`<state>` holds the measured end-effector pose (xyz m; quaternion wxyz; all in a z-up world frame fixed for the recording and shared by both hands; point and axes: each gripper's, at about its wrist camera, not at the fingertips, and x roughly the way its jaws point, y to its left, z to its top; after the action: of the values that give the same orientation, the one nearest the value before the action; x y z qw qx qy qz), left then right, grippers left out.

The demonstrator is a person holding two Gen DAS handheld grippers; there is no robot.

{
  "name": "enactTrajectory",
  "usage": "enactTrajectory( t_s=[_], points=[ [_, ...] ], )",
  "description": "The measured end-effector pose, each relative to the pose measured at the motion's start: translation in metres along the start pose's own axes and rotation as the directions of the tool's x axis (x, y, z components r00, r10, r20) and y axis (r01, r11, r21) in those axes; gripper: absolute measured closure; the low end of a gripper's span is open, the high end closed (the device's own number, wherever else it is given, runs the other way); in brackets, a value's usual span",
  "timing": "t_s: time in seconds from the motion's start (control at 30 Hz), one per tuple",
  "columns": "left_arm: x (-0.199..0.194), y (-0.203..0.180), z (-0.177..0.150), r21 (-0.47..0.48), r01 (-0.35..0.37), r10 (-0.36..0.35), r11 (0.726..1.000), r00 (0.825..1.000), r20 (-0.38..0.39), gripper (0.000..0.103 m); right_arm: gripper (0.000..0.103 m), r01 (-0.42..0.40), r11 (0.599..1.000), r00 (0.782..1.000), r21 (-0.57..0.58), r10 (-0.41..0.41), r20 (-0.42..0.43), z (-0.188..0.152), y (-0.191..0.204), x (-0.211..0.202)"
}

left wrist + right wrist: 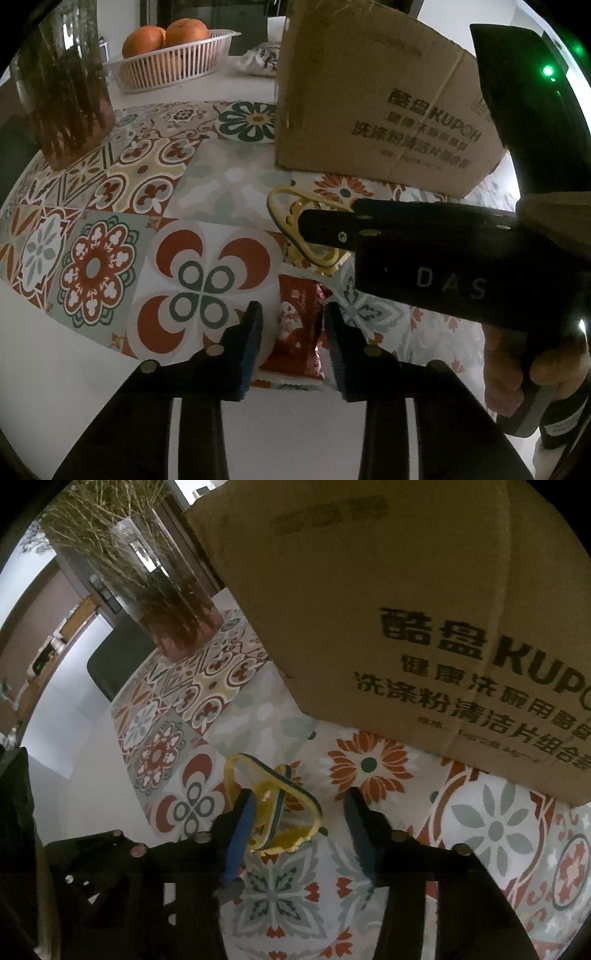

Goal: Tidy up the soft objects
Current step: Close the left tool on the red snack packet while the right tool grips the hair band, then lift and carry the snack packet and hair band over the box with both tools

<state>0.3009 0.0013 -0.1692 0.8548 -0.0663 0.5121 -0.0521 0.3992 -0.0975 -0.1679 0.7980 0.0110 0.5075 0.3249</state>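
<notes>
Both grippers are black. The left gripper (291,334) has blue-padded fingers (248,354) and brass screws. The right gripper (299,830) looks alike, its body lettered "DAS" in white; a hand (524,373) grips its grey-edged handle.

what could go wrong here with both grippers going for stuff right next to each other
The right hand-held gripper reaches across just beyond the left hand-held gripper, so lifting either could knock the two together. The left one straddles the red snack packet; from this view it is unclear whether the pads grip it, so the crinkly packet may slip. In the right wrist view only one finger meets the yellow looped item, which could skid toward the cardboard box.
</notes>
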Motion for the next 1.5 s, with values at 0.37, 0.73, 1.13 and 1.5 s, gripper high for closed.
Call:
enactTrajectory(
  t_s=[0.37,0.73,1.13,1.5],
  points=[
    [-0.005,0.014,-0.003,-0.061,0.037,-0.035,0.997,0.999,0.021,0.080,0.079,0.030,0.999,0.999,0.044,-0.031,0.022,-0.006,0.005,0.000],
    [-0.026,0.017,-0.003,-0.069,0.055,-0.049,0.996,0.996,0.076,0.080,0.079,0.082,0.990,0.991,0.113,-0.093,0.094,-0.022,0.012,-0.032],
    [-0.069,0.003,-0.005,-0.023,0.079,-0.074,0.997,0.983,0.166,0.080,0.079,0.118,0.974,0.973,0.196,-0.152,0.171,-0.045,0.021,-0.077],
    [-0.107,-0.013,-0.008,0.031,0.103,-0.108,0.994,0.966,0.235,0.080,0.079,0.137,0.955,0.950,0.262,-0.201,0.237,-0.068,0.031,-0.121]
  ],
)
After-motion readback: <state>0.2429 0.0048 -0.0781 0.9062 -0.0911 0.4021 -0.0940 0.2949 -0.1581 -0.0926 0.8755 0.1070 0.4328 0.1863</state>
